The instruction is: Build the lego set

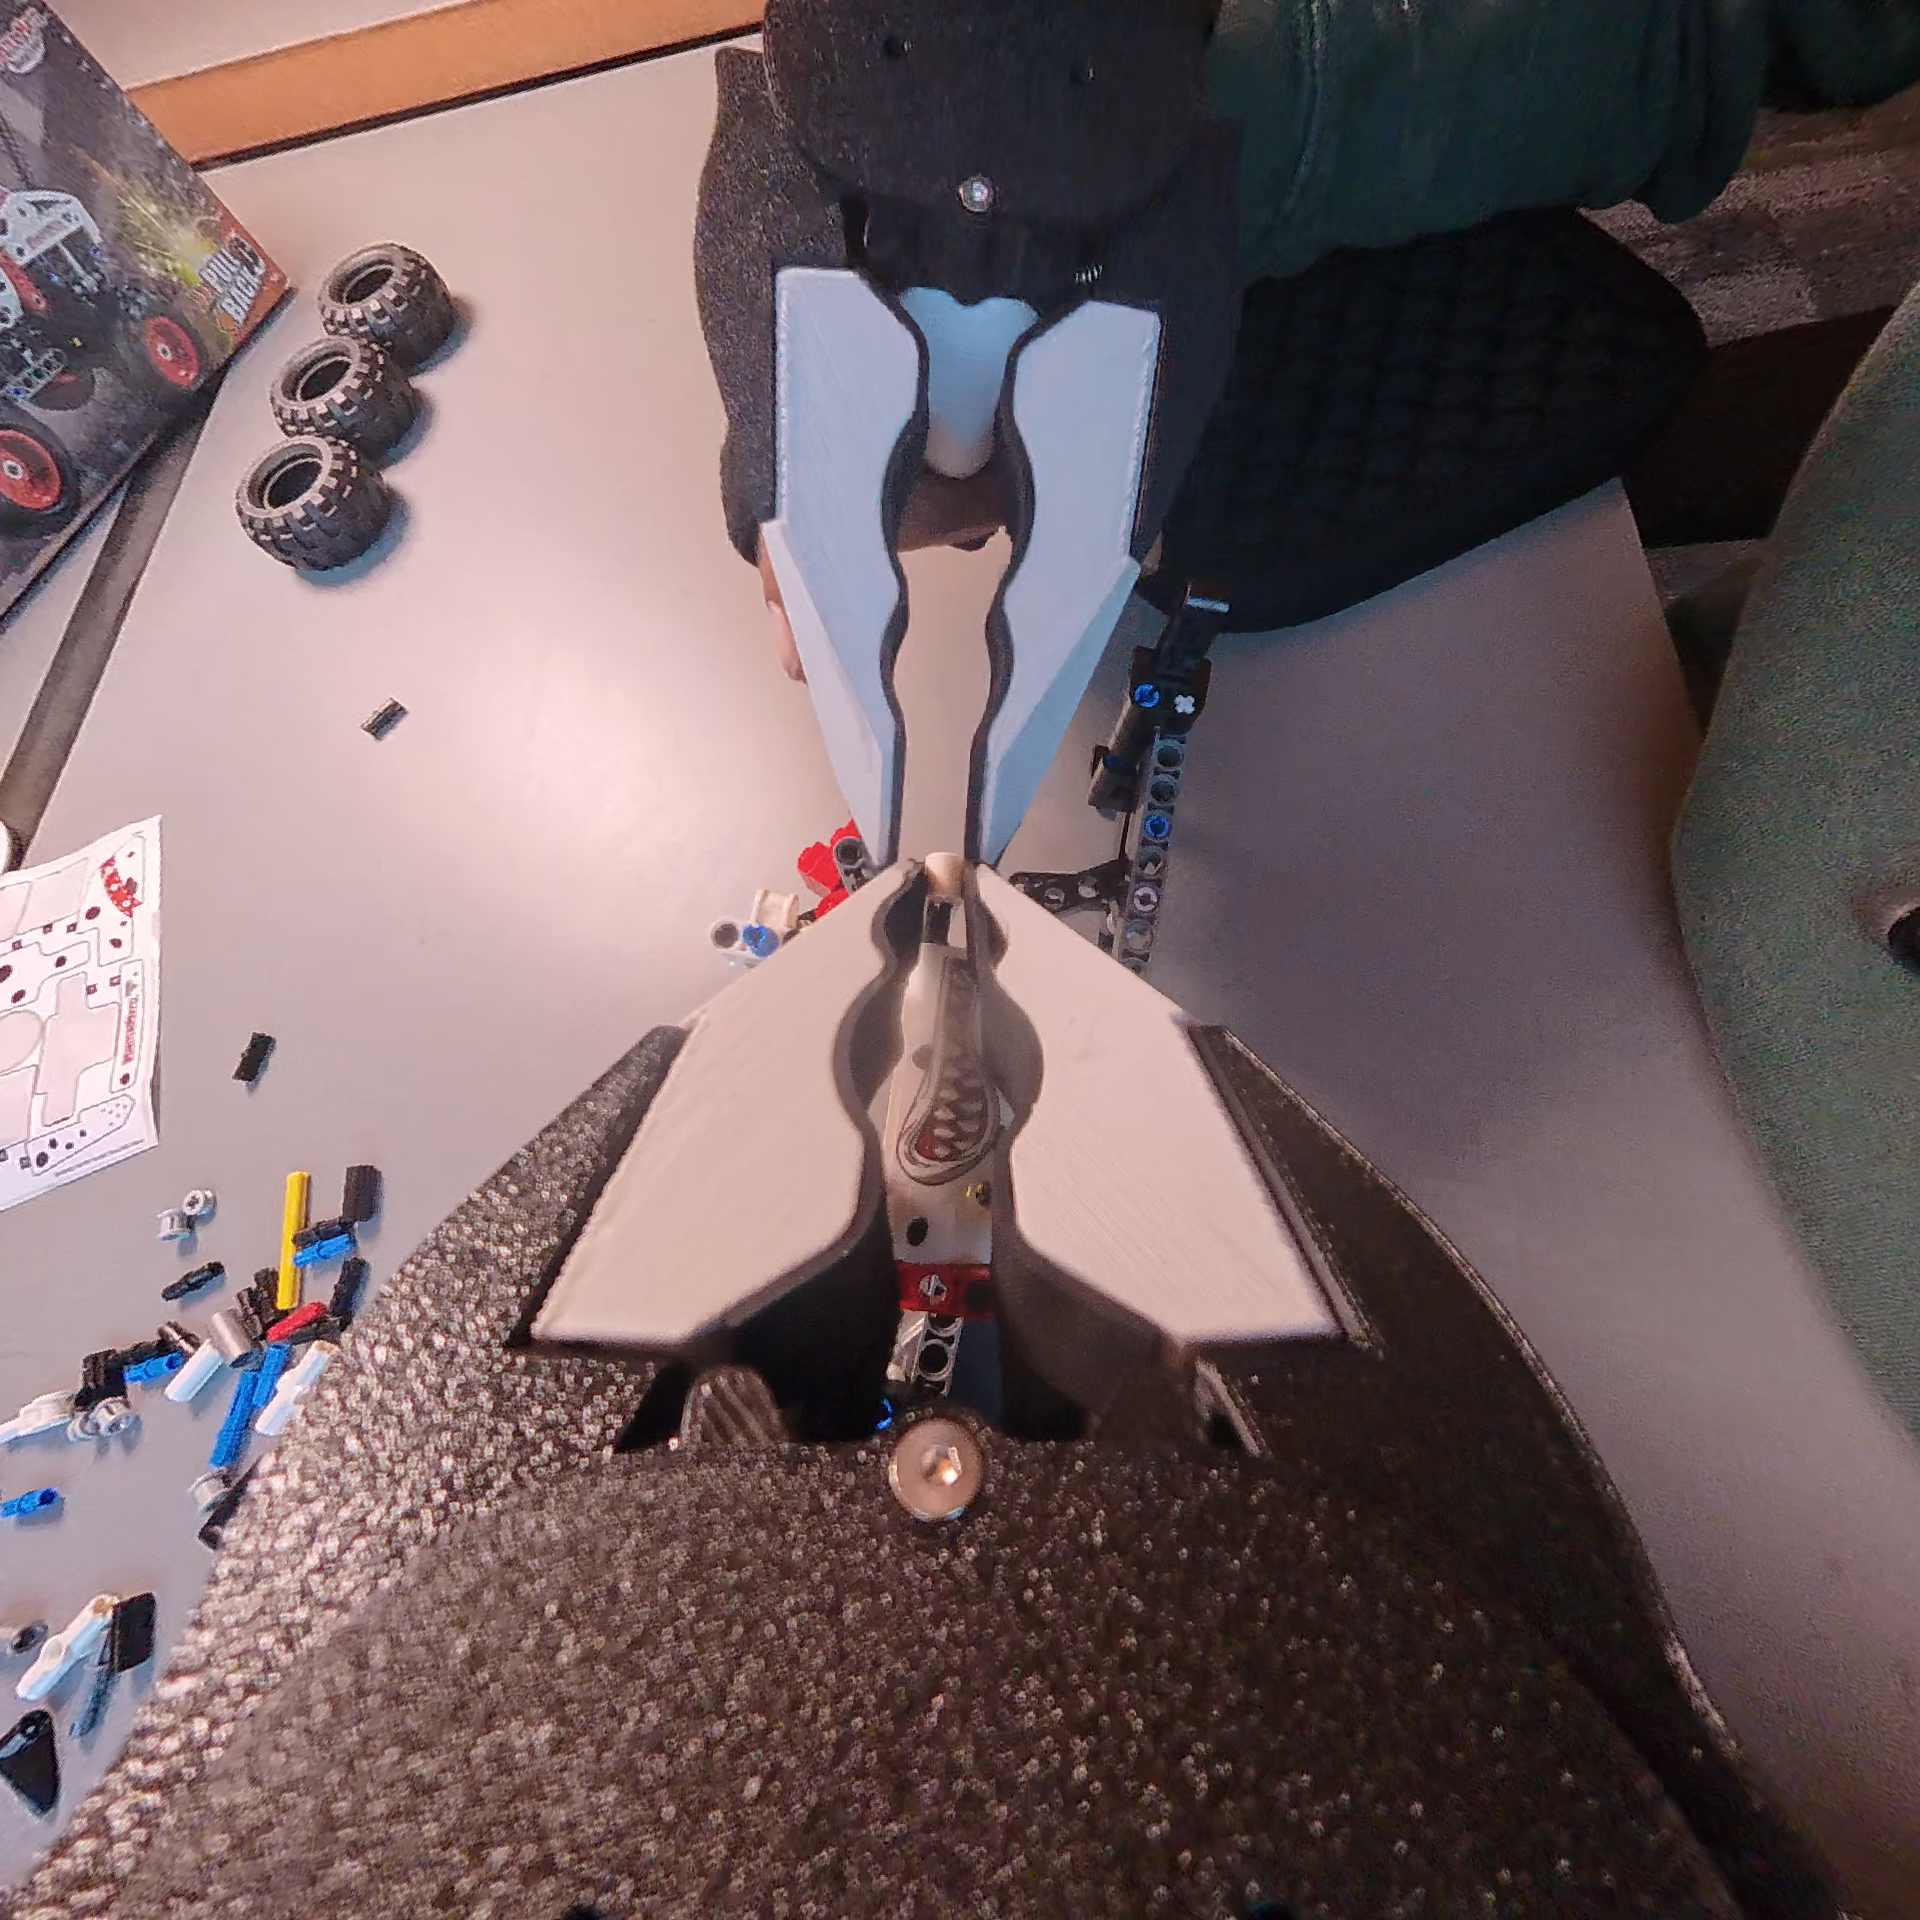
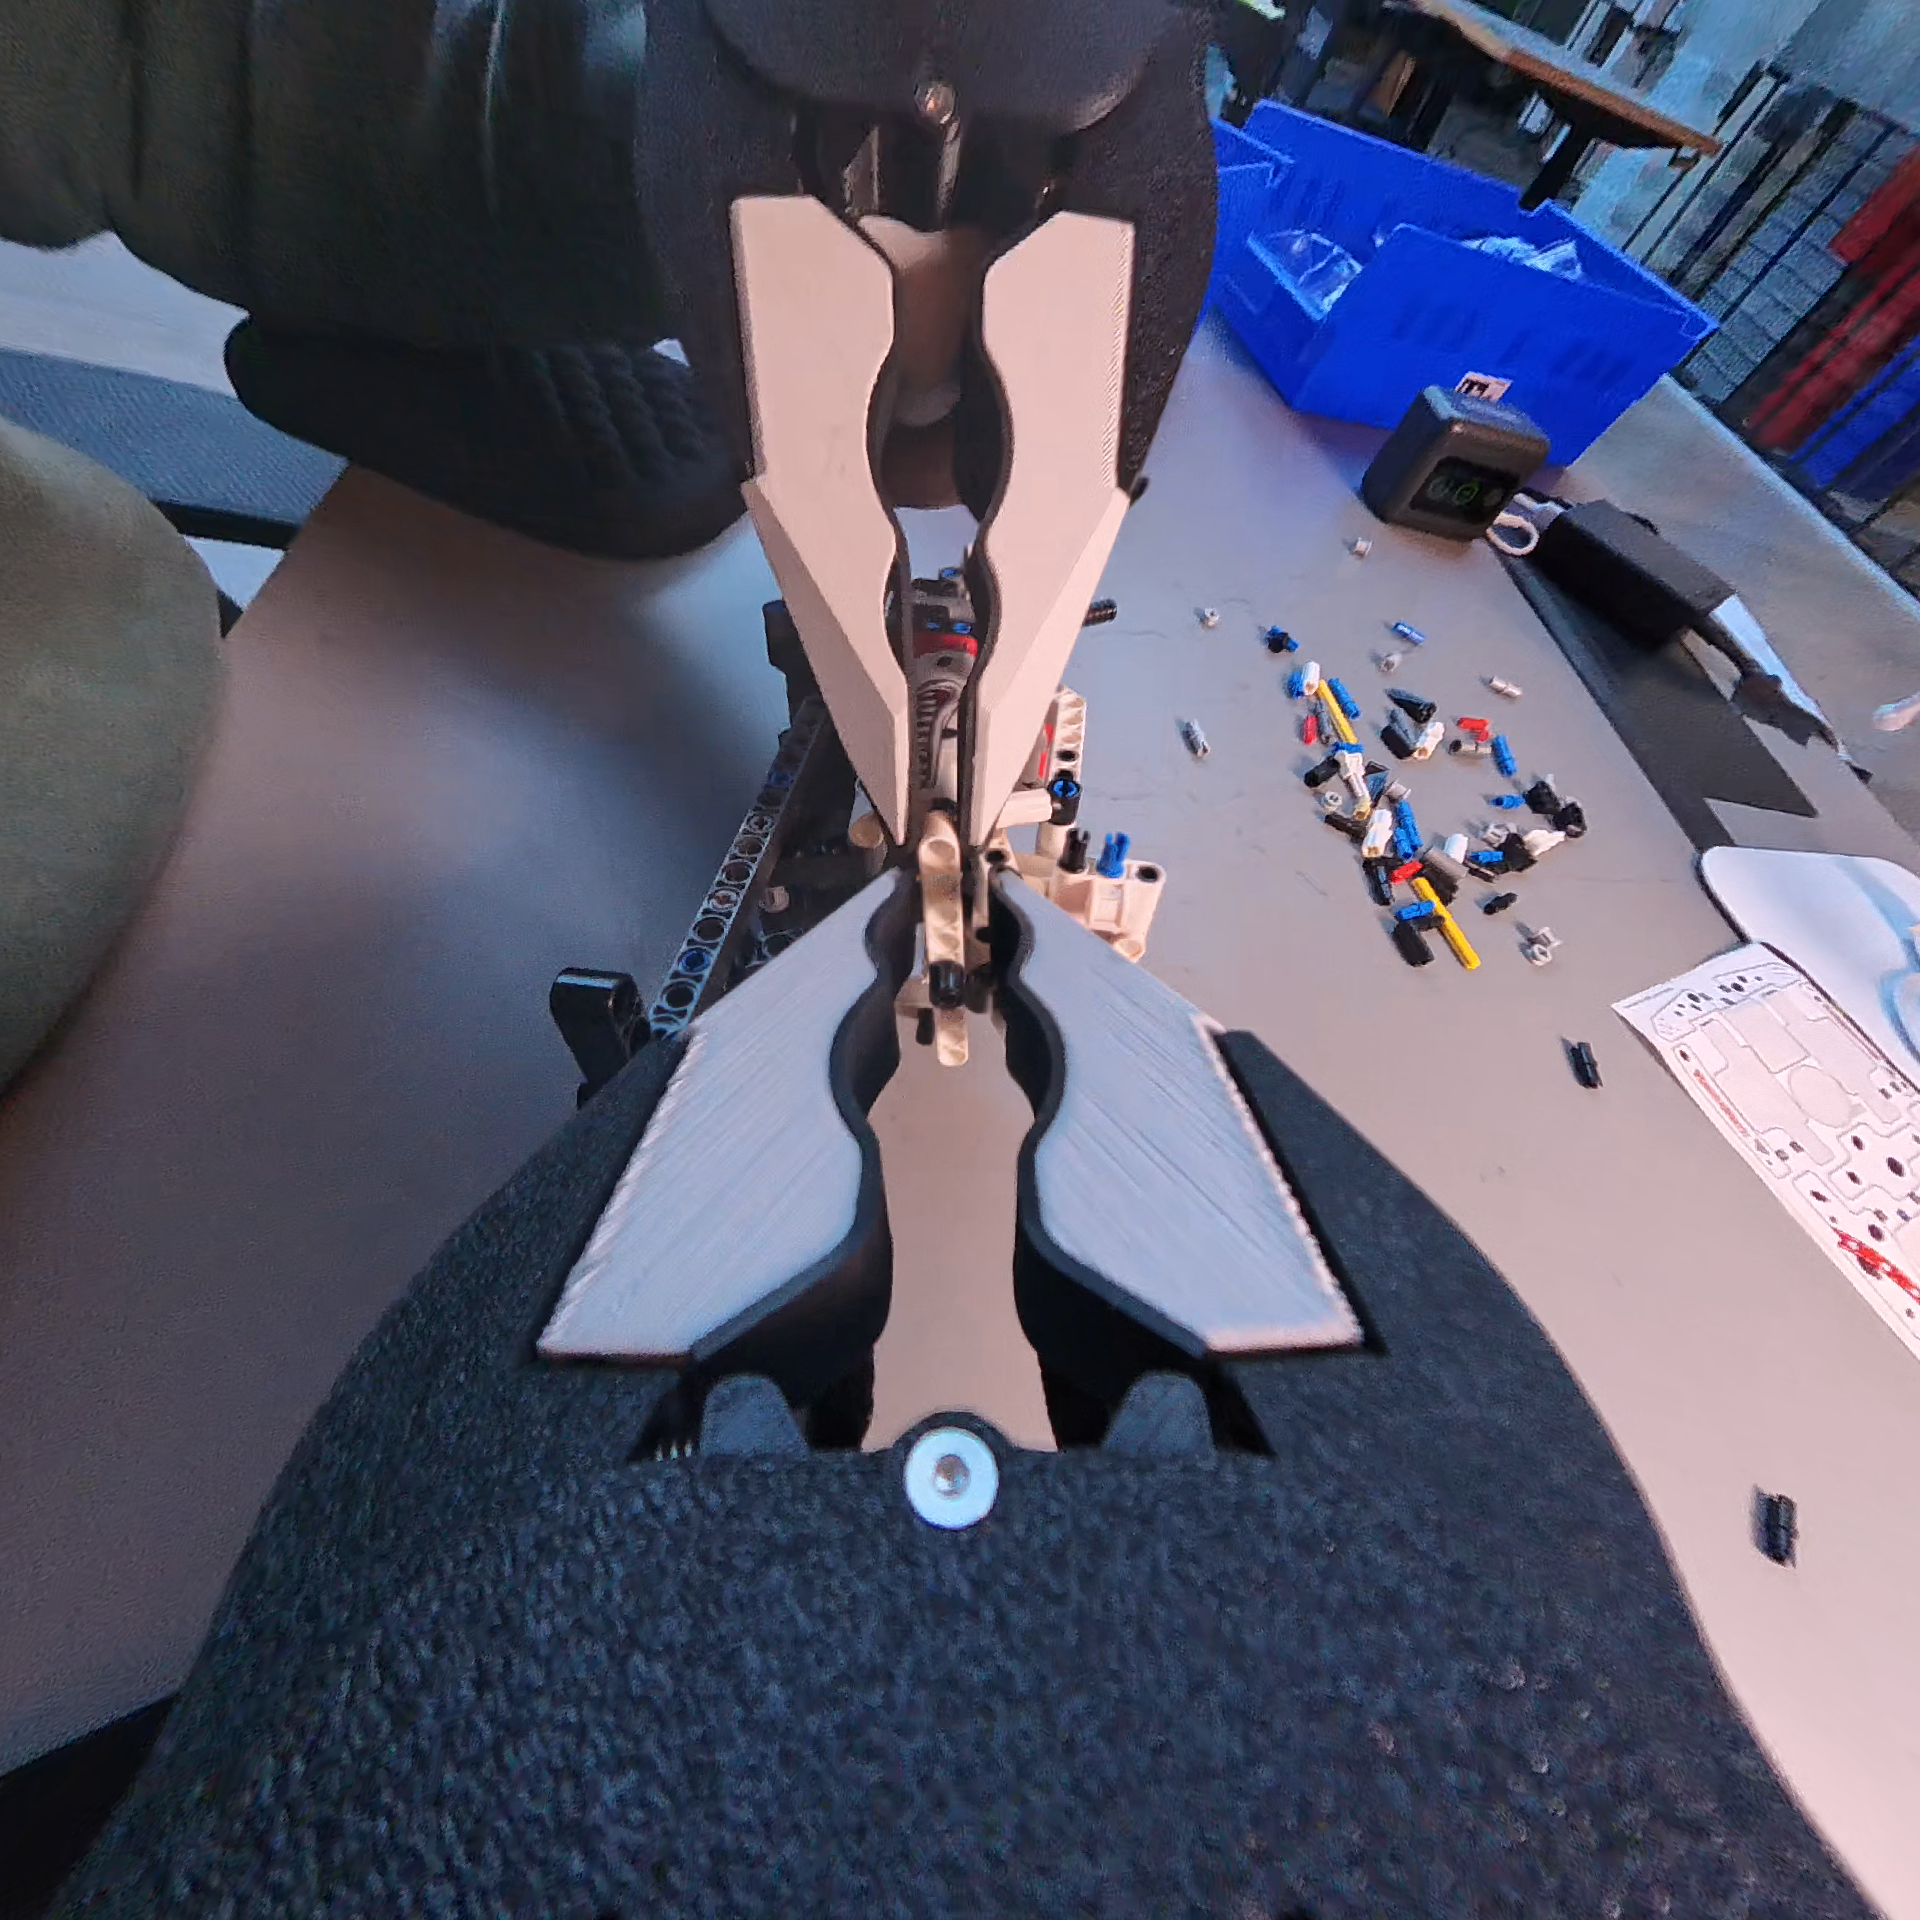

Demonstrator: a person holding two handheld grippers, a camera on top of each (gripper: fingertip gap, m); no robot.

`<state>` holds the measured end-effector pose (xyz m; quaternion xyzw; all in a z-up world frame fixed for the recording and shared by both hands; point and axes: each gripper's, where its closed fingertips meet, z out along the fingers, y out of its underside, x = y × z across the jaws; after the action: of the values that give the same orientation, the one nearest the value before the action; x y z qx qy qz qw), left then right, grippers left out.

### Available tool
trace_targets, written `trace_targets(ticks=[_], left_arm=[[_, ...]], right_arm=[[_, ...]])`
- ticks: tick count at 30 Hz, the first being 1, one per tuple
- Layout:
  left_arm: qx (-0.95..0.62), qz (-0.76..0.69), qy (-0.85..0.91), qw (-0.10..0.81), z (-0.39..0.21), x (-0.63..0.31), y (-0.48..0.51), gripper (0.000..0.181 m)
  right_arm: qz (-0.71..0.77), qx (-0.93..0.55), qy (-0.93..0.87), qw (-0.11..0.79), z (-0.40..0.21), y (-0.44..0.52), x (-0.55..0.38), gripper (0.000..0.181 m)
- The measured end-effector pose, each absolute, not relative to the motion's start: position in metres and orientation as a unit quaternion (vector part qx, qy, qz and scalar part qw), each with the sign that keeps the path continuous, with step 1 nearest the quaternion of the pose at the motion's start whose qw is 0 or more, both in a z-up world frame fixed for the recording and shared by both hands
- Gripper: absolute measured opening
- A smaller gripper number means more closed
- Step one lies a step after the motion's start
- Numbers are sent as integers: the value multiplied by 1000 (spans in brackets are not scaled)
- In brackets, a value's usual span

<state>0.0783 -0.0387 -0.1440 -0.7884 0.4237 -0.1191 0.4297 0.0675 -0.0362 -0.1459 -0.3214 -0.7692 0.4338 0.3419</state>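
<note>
Joining two pieces mid-air above the grey table point(image 1: 540, 665): left gripper point(image 1: 940, 883) is clamped on a white panel with teeth sticker point(image 1: 940, 1132), while right gripper point(image 2: 940, 883) pinches a small tan connector point(image 2: 945, 935), tips meeting nose to nose. Next move likely calls for lining up pin and hole, then pressing straight. Farther off lie the chassis frame point(image 1: 1148, 831), loose parts point(image 2: 1403, 821) and three tyres point(image 1: 332, 400).

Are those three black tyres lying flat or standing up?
Lying flat: each tyre shows its open centre hole upward on the table.

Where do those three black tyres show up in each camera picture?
Left wrist view: the three black tyres stand in a row on the table, upper left, beside the set's box.
Right wrist view: not in it.
Shared landmark: the sticker sheet, left edge in one, right edge in the other.
</note>
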Motion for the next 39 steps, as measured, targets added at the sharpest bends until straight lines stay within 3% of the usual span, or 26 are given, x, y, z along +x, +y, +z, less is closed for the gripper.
trace_targets(ticks=[7,11,14,19,39], left_arm=[[-789,-121,419,433,-144,76,-37,5],[-798,-123,393,440,-135,58,-49,31],[-812,-95,397,416,-149,44,-61,40],[-808,-78,410,416,-164,43,-60,25],[-761,-141,486,406,-162,48,-65,22]], right_arm=[[432,-320,-768,348,-154,-37,62,7],[427,-323,-767,354,-156,-37,60,7],[420,-325,-770,354,-156,-38,60,7],[411,-326,-774,354,-156,-40,58,7],[363,-347,-800,328,-160,-42,60,6]])
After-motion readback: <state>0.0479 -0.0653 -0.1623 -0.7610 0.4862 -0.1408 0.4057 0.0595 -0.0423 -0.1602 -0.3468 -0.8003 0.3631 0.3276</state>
